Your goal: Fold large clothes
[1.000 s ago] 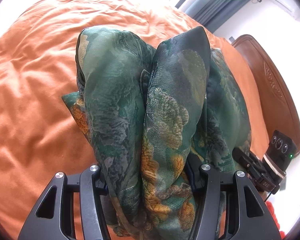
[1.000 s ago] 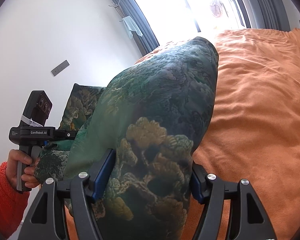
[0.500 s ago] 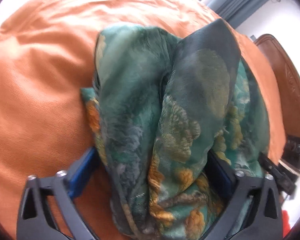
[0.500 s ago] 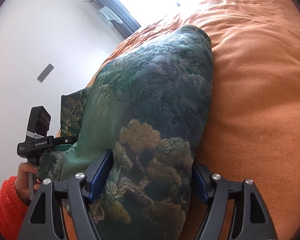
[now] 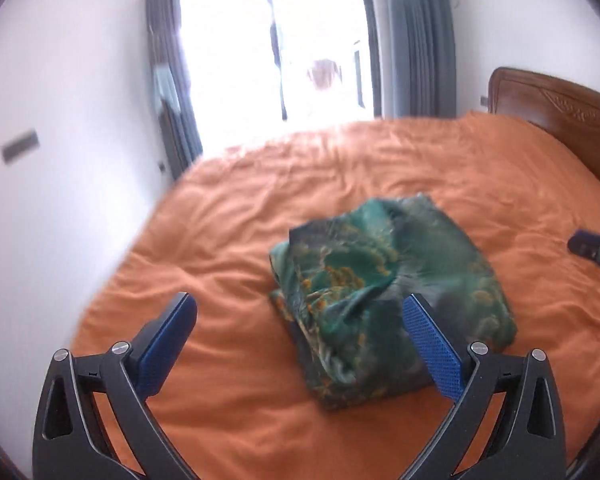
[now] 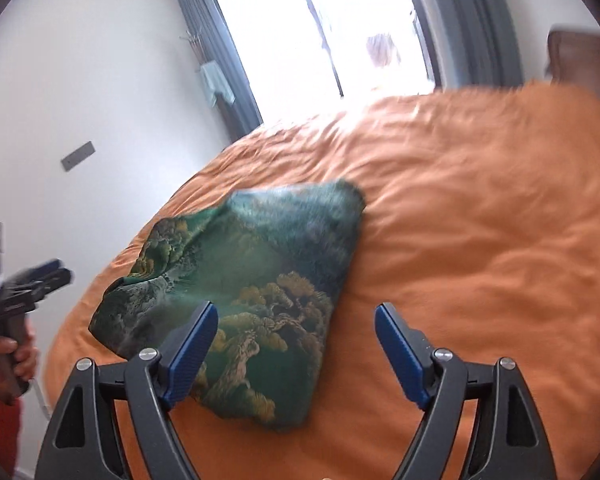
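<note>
In your left wrist view, the white wall fills the left of the frame, with a small grey wall plate [image 5: 20,146] at the upper left and the bright window with grey curtains [image 5: 412,36] across the top centre. Your left gripper [image 5: 300,316] sits at the bottom of the frame with its blue-padded fingers [image 5: 168,344] spread wide apart and nothing between them. The folded green garment with a gold landscape print [image 5: 384,292] lies in a compact bundle on the orange bed cover [image 5: 236,224], right of centre in the frame, apart from both fingers' pads though the right finger overlaps it in the picture. At the far right edge the tip of your right gripper pokes in, and the brown carved wooden headboard [image 5: 560,104] stands at the upper right. In your right wrist view, your left hand [image 6: 14,354] grips its tool's handle at the left edge, an orange-red sleeve below it. The garment lies left of centre on the bed cover, flat and roughly square. Your right gripper [image 6: 296,320] sits at the bottom with its fingers [image 6: 192,344] wide apart, holding nothing; the left finger overlaps the garment's near edge in the picture.
</note>
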### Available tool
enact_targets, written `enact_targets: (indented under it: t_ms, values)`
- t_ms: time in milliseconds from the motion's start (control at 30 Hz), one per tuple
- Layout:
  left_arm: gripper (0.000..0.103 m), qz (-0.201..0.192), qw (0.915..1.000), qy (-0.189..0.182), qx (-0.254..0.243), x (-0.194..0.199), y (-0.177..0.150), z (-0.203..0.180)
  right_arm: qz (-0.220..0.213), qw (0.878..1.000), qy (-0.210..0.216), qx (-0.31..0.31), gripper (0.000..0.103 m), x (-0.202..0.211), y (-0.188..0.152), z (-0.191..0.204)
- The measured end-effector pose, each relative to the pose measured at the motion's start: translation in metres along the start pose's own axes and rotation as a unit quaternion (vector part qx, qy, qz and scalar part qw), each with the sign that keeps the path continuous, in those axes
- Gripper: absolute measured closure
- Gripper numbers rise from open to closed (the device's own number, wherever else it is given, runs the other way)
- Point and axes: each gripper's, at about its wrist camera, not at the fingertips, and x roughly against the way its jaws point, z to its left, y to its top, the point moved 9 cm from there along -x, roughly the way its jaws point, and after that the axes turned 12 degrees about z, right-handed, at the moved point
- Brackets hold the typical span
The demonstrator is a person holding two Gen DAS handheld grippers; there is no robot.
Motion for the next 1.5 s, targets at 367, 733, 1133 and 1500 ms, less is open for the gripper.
enact_targets:
  t_ms: [367, 733, 1133, 1500]
  values:
    - [0.000, -0.056, 0.9963, 0.047, 0.046, 0.138, -0.079, -0.059, -0.111, 0.983, -0.149, 0.001, 0.000, 0.170, -0.084, 0.035]
    - [0.000, 0.043, 0.9970, -0.030, 0.057, 0.144, -0.116, -0.090, -0.035, 0.988, -0.152, 0.000, 0.000, 0.183, -0.154, 0.075]
    - [0.000, 0.068, 0.9958, -0.010, 0.060, 0.159, -0.125, -0.085, -0.021, 0.988, -0.155, 0.016, 0.000, 0.195, -0.156, 0.102]
    - [0.000, 0.073, 0.9958, -0.001, 0.055, 0.154, -0.124, -0.088, -0.006, 0.987, -0.158, 0.010, 0.000, 0.192, -0.160, 0.099]
